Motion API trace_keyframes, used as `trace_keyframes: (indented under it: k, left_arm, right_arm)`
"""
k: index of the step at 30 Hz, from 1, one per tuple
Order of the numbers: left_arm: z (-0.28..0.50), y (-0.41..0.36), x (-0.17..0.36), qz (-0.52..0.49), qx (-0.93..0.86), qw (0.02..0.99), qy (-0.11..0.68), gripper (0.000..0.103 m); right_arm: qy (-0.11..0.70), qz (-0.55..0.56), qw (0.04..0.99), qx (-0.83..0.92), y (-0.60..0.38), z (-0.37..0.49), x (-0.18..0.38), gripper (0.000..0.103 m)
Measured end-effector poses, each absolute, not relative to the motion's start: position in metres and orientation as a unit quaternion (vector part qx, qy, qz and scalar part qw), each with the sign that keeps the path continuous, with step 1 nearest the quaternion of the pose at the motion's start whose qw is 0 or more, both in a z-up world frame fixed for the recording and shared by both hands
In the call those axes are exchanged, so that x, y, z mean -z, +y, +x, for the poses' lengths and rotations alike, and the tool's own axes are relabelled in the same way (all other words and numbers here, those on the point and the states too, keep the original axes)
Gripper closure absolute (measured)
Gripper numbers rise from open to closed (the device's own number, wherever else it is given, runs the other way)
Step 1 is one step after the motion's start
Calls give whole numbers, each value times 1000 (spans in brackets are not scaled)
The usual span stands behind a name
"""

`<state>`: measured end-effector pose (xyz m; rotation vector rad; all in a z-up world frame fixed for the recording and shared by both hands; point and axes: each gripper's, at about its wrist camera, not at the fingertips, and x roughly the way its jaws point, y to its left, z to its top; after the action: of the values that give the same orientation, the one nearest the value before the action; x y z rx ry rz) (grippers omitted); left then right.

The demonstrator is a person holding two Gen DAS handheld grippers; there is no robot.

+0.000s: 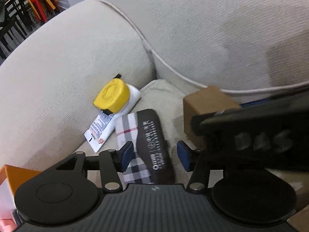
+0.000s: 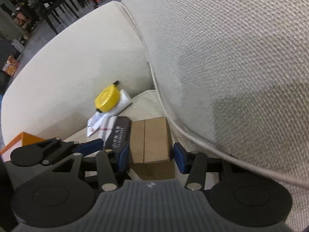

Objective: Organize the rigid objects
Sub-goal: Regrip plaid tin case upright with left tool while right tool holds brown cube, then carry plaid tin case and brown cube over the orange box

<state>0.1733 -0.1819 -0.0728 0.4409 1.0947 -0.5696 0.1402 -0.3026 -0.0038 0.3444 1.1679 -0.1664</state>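
A dark case with a plaid panel (image 1: 152, 145) lies on the cream sofa seat (image 1: 154, 90). My left gripper (image 1: 154, 155) is open and straddles the case, its blue pads (image 1: 126, 155) standing just off the sides. My right gripper (image 2: 151, 158) is shut on a brown cardboard box (image 2: 152, 137), which sits beside the case (image 2: 119, 133). In the left wrist view the box (image 1: 204, 104) shows at the right, partly covered by the right gripper's black body. A yellow tape measure (image 1: 111, 97) rests on a white tube (image 1: 104, 129) against the armrest.
The sofa armrest (image 1: 67, 67) rises at the left and the back cushion (image 1: 222, 29) at the right. A white cable (image 1: 173, 71) runs down the cushion seam. An orange box (image 1: 17, 176) sits at the lower left. Dark chairs and coloured stools (image 1: 42, 2) stand beyond the sofa.
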Motion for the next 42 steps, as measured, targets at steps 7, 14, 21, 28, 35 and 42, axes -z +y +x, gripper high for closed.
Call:
trace_keyframes:
  k: [7,14,21,28,35,42]
  left_arm:
    - [173,-181,83,219,278,788,503,29]
    - [184,-183,91,228,247,792,509,40]
    - [180,-158,56,190,234,815,495,84]
    - [164,-128,22,92,240,836,485,84]
    - [138,-89,-24,33,239,865,441,84]
    - [113,-27,-69,-6,218,887,407,84]
  right_arm:
    - [550,196,808,77,-310,141,2,54]
    - [559,207,799,75,-314,142,5,54]
    - [556,186,809,50,-301,141,-1,55]
    - [545,168,821,16,-288,139,-9,55]
    - [496,137,857,-28,-276,124,-43,55]
    - [440,117,882,-123,-248,102,-76,55]
